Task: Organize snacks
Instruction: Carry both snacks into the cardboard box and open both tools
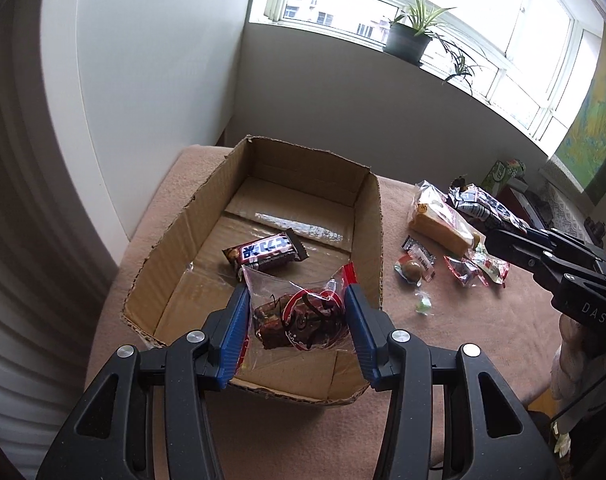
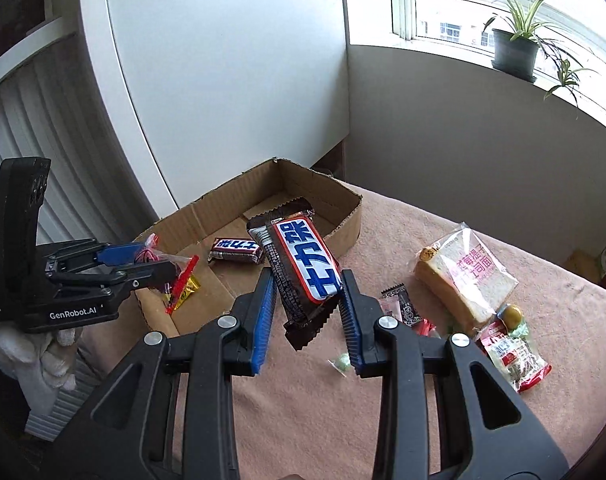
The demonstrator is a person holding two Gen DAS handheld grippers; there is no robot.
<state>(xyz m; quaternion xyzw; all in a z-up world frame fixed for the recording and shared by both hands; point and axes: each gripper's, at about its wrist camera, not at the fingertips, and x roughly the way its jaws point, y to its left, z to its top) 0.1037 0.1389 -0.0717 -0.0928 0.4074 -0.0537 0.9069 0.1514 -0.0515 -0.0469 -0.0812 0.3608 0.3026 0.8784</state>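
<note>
1. The left tongs (image 1: 297,320) are closed part-way on a clear zip bag of snacks (image 1: 303,316), holding it over the near end of the cardboard box (image 1: 175,240).
2. The right tongs (image 2: 307,312) grip a large chocolate bar (image 2: 301,264) across its width; its long axis runs near to far, tilted up toward the box.
3. A smaller chocolate bar (image 1: 265,252) already lies on the box floor, past the bag.
4. The box lies to the far left of the right tongs, so the large bar must travel left and away; the left tongs are the nearer and need only lower.
5. Left on the pink surface (image 2: 383,420): a bagged bread slice (image 2: 467,276) and small wrapped sweets (image 2: 515,356) to the right.
</note>
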